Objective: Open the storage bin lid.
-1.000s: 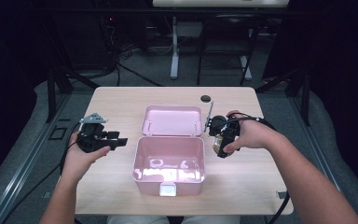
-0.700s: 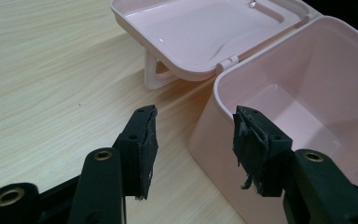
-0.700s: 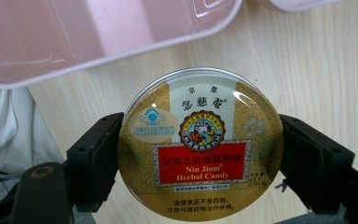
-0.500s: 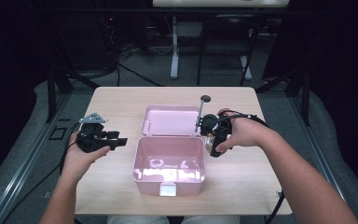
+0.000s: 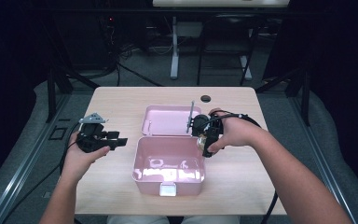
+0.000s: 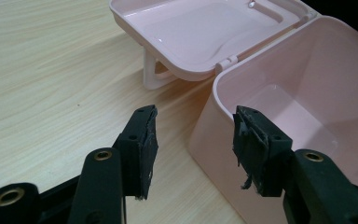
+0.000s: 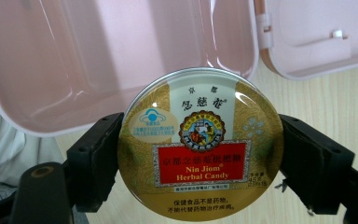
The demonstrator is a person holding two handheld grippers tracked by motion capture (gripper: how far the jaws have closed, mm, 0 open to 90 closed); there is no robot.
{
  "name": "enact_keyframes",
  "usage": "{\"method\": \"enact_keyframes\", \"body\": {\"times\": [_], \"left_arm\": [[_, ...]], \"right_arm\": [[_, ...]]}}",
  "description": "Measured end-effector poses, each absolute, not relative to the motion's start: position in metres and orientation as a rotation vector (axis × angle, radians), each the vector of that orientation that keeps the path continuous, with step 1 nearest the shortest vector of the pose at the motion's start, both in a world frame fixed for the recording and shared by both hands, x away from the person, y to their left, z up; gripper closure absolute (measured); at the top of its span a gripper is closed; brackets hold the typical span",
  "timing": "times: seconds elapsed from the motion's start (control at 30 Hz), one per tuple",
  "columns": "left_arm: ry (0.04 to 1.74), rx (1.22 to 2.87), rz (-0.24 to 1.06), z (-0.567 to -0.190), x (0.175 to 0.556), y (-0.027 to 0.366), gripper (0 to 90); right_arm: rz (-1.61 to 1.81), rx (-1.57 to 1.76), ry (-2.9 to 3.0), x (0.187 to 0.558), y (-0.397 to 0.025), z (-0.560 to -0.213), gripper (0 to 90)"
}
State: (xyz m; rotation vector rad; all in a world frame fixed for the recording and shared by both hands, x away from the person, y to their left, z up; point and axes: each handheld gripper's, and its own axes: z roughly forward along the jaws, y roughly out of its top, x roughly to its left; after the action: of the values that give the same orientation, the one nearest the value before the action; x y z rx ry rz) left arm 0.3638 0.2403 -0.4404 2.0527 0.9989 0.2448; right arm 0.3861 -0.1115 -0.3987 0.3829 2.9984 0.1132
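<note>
A round gold candy tin (image 7: 200, 144) with a red label is clamped between the jaws of my right gripper (image 7: 200, 156). In the high view that right gripper (image 5: 204, 140) hangs over the right rim of the open pink box (image 5: 142, 172), the tin (image 5: 200, 142) just showing under the hand. The box's lid (image 5: 168, 120) lies flat behind it. My left gripper (image 5: 119, 140) hovers left of the box, open and empty. In the left gripper view its jaws stand apart at the left gripper (image 6: 193, 135), pointing at the box's corner (image 6: 223, 88).
A small dark hole (image 5: 206, 98) marks the tabletop near its far edge. The wooden table (image 5: 121, 102) has bare surface around the box. Dark floor, cables and stand legs lie beyond the table.
My right gripper has carried the tin leftward and slightly nearer, from beside the lid to over the box's right rim. The left gripper has stayed in place.
</note>
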Motion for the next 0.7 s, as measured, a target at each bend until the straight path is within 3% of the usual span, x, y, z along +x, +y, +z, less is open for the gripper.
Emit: {"method": "enact_keyframes", "body": {"times": [0.7], "left_arm": [[1.002,2.047,0.247,-0.441,0.364,0.242,49.3]], "right_arm": [[0.118,0.284,3.028,0.380,-0.076,-0.410,20.0]]}}
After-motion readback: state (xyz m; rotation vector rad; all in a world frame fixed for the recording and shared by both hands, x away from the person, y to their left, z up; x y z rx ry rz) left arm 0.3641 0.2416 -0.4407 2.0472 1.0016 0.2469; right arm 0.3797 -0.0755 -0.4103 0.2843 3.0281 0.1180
